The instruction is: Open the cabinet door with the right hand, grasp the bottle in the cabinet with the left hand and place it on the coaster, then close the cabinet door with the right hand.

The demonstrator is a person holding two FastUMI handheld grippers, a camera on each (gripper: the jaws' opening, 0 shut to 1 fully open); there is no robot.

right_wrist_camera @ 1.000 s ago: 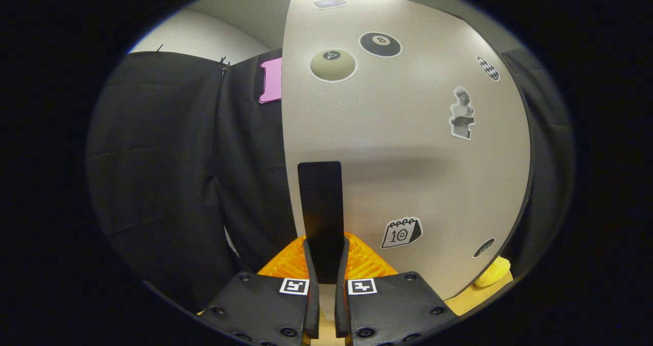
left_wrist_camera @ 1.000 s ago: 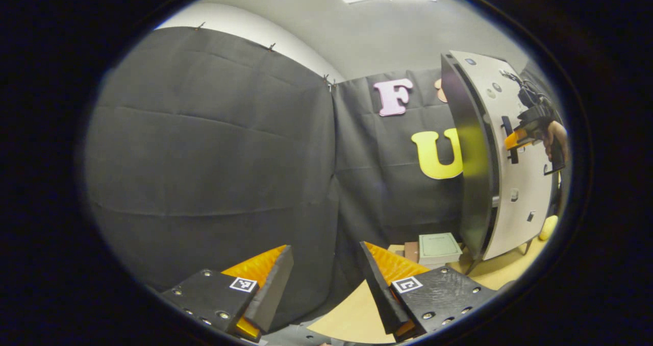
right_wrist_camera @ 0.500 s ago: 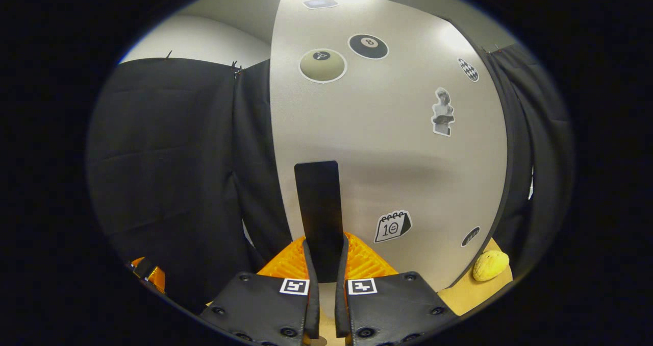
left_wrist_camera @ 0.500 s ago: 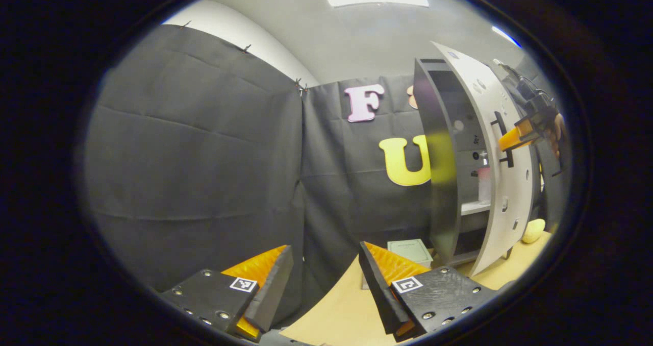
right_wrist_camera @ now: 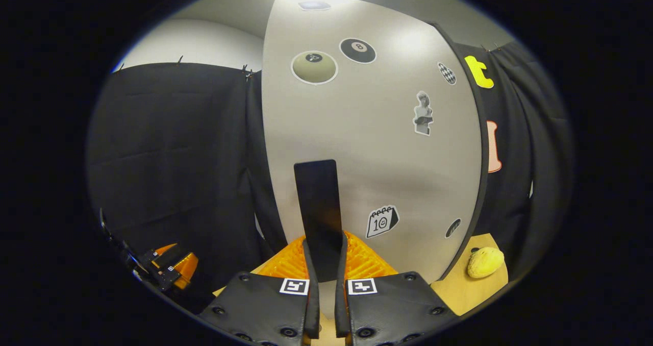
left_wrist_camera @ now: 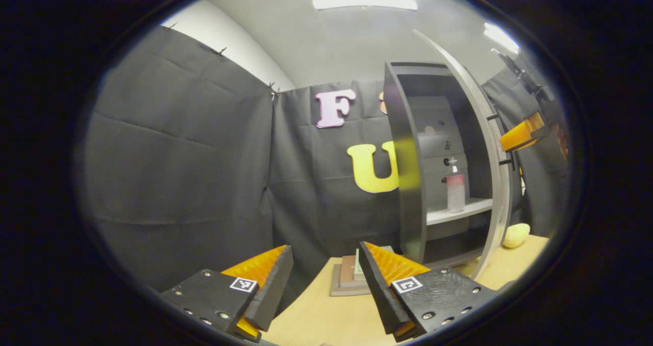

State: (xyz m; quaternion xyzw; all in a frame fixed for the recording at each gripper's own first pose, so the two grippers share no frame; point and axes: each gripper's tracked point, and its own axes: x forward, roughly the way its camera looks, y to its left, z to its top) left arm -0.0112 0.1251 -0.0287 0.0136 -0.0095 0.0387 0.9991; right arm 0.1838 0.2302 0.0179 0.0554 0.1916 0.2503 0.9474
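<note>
The dark cabinet [left_wrist_camera: 408,162] stands with its pale door [right_wrist_camera: 372,147] swung wide open. On its light shelf [left_wrist_camera: 459,212] a clear bottle [left_wrist_camera: 455,189] with a pink band stands upright. My right gripper [right_wrist_camera: 324,264] is shut on the door's black handle [right_wrist_camera: 319,208]; in the left gripper view it shows far off at the door's edge [left_wrist_camera: 520,134]. My left gripper [left_wrist_camera: 326,269] hangs open over the wooden table [left_wrist_camera: 316,320], well short of the cabinet, nothing between its fingers. It also appears low at the left in the right gripper view [right_wrist_camera: 171,264].
A small stack of flat squares [left_wrist_camera: 347,277] lies on the table just in front of the cabinet. A yellow lemon-like object [right_wrist_camera: 484,262] rests on the table beyond the door, also seen as the lemon [left_wrist_camera: 516,235]. Black cloth walls close in the booth.
The door has swung from nearly shut to wide open, pulled by my right gripper, uncovering the shelf and bottle. My left gripper's view has turned toward the cabinet.
</note>
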